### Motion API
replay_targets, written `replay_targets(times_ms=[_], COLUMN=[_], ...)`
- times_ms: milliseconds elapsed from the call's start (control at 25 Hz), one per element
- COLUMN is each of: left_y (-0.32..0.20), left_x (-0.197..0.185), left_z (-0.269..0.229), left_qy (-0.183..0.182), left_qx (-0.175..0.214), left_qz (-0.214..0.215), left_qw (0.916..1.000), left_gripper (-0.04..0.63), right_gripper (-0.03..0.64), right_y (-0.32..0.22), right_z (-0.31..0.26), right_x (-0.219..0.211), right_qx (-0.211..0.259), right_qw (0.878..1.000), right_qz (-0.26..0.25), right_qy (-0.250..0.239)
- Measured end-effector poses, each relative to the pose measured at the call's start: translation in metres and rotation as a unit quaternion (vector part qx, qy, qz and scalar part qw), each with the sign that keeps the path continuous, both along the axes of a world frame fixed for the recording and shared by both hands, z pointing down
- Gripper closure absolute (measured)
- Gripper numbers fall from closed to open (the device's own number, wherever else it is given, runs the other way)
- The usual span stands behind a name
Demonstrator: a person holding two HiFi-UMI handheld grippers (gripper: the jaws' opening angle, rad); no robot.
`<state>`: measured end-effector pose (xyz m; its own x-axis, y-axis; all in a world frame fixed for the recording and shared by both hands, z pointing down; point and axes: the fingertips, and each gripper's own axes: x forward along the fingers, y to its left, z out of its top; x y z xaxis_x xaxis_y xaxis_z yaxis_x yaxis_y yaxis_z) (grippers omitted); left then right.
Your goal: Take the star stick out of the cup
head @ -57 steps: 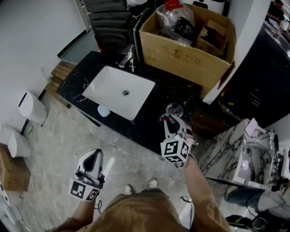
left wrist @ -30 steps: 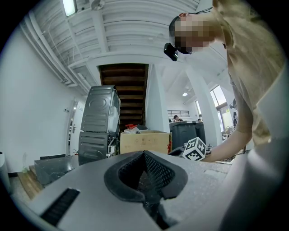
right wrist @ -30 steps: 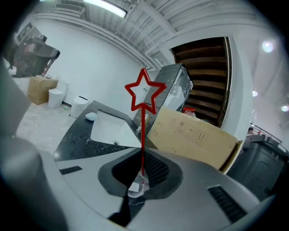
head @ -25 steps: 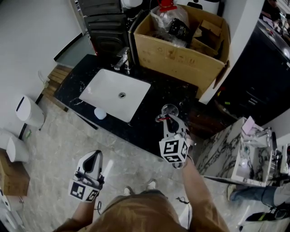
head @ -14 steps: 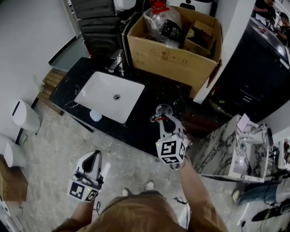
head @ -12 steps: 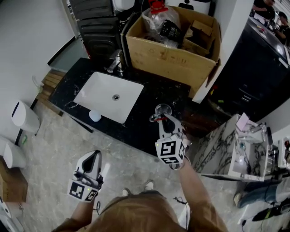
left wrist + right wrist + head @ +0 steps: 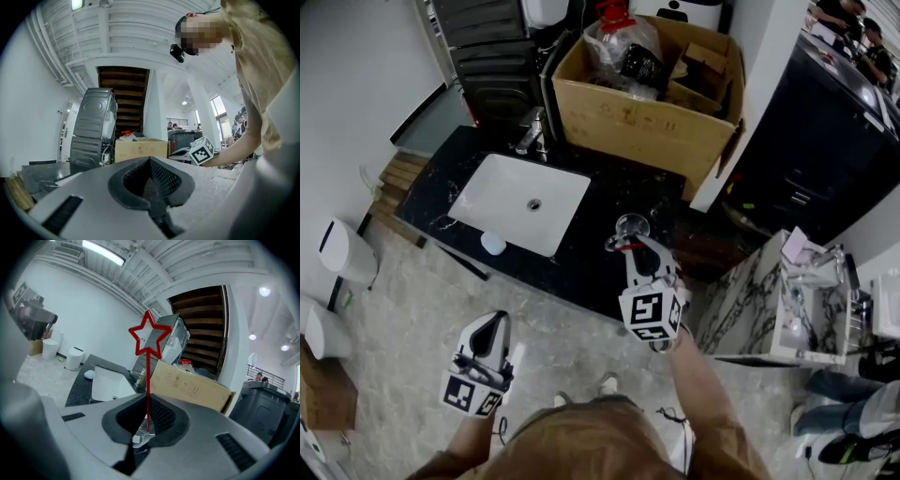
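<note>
Stick: thin red star-topped stick (image 7: pixel 148 380), standing upright, gripped low on its shaft.
Cup: clear glass cup (image 7: pixel 630 225), upright on the black counter (image 7: pixel 581 258), just below the stick.

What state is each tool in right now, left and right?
Left tool: closed, holding nothing.
Right tool: closed on the star stick.

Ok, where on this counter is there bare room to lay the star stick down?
Bare black counter lies between the sink and the cup, toward the front edge. It is crowded behind: the cardboard box and faucet.
</note>
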<state>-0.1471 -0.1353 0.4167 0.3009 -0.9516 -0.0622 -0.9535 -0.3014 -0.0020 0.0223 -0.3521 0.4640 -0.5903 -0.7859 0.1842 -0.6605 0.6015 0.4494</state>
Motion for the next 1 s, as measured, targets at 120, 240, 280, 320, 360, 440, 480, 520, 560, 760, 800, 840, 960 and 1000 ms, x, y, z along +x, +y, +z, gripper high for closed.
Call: replay_targets(times_ms=[120,240,280,320,360,440,480,520,560,760,800,840,960,1000], left_y=[0.001,0.003,0.003,0.004,0.005,0.006,0.007,0.008,0.010,0.018,0.019,0.020,0.025,0.028], left_x=[-0.001,-0.001,-0.001,-0.001,-0.001,-0.001,-0.001,-0.001,-0.001,-0.002,-0.003,-0.003,-0.006,-0.006], left_z=[-0.002,-0.003,-0.003,-0.004,-0.004,-0.006,-0.006,-0.007,-0.008,-0.008,-0.008,-0.009,-0.010,-0.010], left_qy=[0.001,0.002,0.003,0.003,0.004,0.005,0.005,0.005,0.005,0.005,0.005,0.006,0.007,0.007], left_qx=[0.003,0.005,0.006,0.007,0.008,0.009,0.009,0.009,0.010,0.012,0.013,0.014,0.015,0.015], left_qz=[0.006,0.013,0.015,0.017,0.020,0.025,0.027,0.029,0.031,0.038,0.040,0.041,0.044,0.045], left_qw=[1.0000,0.9999,0.9999,0.9998,0.9998,0.9996,0.9996,0.9995,0.9995,0.9992,0.9991,0.9990,0.9989,0.9988], left_gripper=[0.594,0.594,0.594,0.594,0.594,0.594,0.594,0.594,0.594,0.594,0.594,0.594,0.594,0.594], right_gripper=[0.604,0.604,0.604,0.604,0.604,0.604,0.604,0.604,0.604,0.604,0.604,0.604,0.604,0.604], right_y=[0.004,0.009,0.011,0.014,0.016,0.020,0.022,0.024,0.026,0.040,0.042,0.045,0.053,0.056], right_z=[-0.007,-0.017,-0.021,-0.024,-0.028,-0.034,-0.037,-0.039,-0.041,-0.048,-0.049,-0.051,-0.057,-0.058], right_x=[0.002,0.002,0.003,0.004,0.005,0.008,0.008,0.009,0.009,0.011,0.011,0.011,0.008,0.008], right_qx=[0.005,0.011,0.013,0.015,0.017,0.021,0.022,0.024,0.025,0.032,0.034,0.035,0.037,0.038], right_qw=[1.000,1.000,1.000,1.000,1.000,1.000,0.999,0.999,0.999,0.999,0.999,0.999,0.999,0.999], right_qz=[0.006,0.007,0.008,0.010,0.012,0.017,0.019,0.020,0.021,0.027,0.027,0.026,0.024,0.025], right_qy=[-0.007,-0.010,-0.011,-0.012,-0.012,-0.012,-0.012,-0.014,-0.015,-0.017,-0.018,-0.020,-0.028,-0.029])
